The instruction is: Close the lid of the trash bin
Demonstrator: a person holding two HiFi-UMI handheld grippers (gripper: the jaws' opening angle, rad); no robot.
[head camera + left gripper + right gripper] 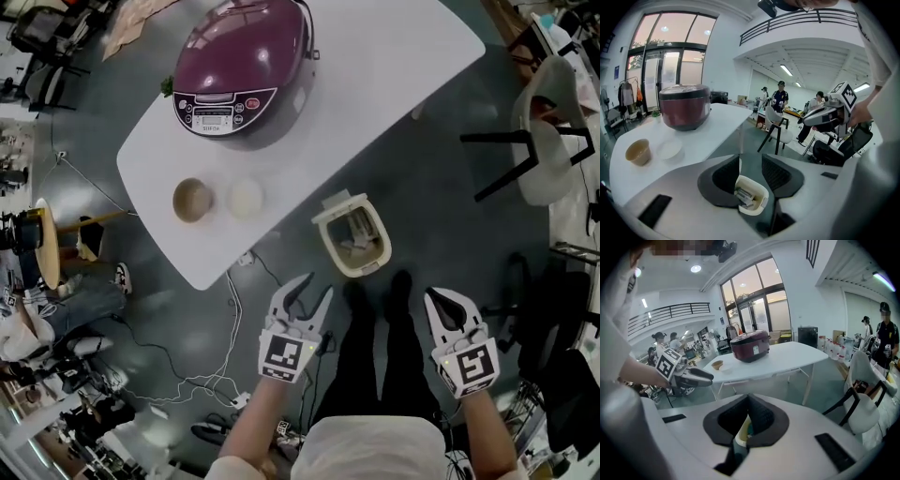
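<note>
A small cream trash bin (353, 246) stands on the dark floor beside the table, its lid (341, 201) tipped up at the far side and some scraps showing inside. My left gripper (314, 287) hangs open above the floor, just near-left of the bin and touching nothing. In the left gripper view the bin (752, 197) shows through the gap between the open jaws (751, 159). My right gripper (446, 300) is to the bin's near right, apart from it. In its own view the right gripper (747, 399) has its tips together, and a sliver of the bin (740, 438) shows below them.
A white table (375, 66) carries a purple rice cooker (242, 70), a brown cup (192, 200) and a white bowl (247, 198). Cables (211, 375) trail over the floor at the left. A black-legged chair (534, 150) stands at the right. The person's legs (375, 356) are between the grippers.
</note>
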